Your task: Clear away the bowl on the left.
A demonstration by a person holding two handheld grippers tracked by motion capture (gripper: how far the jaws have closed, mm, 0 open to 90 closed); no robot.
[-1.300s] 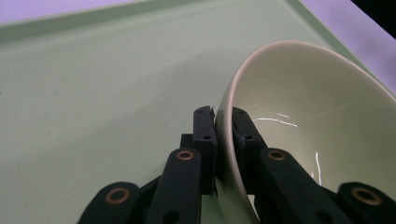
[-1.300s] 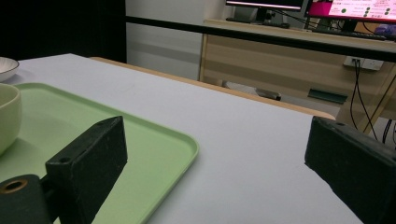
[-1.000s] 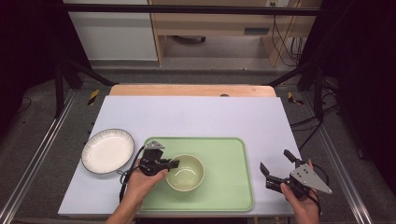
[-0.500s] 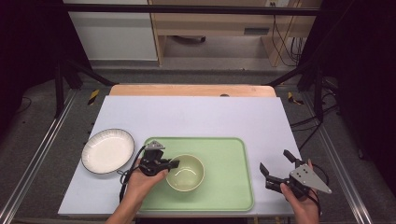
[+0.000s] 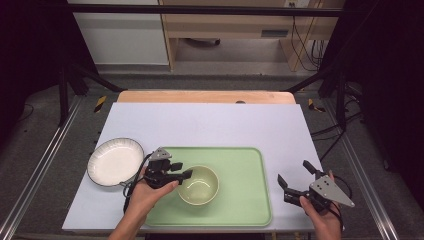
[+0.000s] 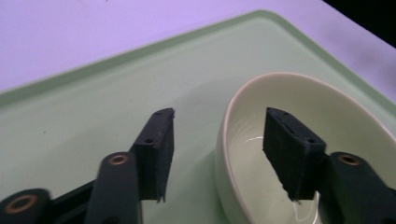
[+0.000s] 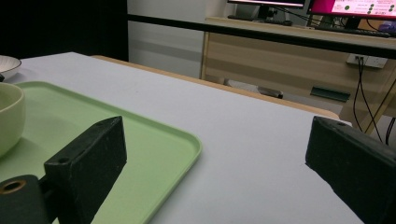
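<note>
A pale green bowl (image 5: 200, 186) (image 6: 345, 121) stands on the left half of a green tray (image 5: 240, 165) (image 6: 93, 116). My left gripper (image 5: 182, 173) (image 6: 219, 112) is open and straddles the bowl's left rim, one jaw inside the bowl and one outside over the tray. Neither jaw presses on the rim. My right gripper (image 5: 293, 171) (image 7: 217, 126) is held open over the white table surface just past the tray's right edge, with nothing between its jaws. In the right gripper view the bowl (image 7: 9, 116) and tray (image 7: 140, 149) lie to the left.
A white plate (image 5: 115, 161) (image 7: 7, 65) sits on the table left of the tray. The white table cover (image 5: 210, 125) stretches bare behind the tray. Black frame rails and cables run beside the table, with a wooden desk beyond it.
</note>
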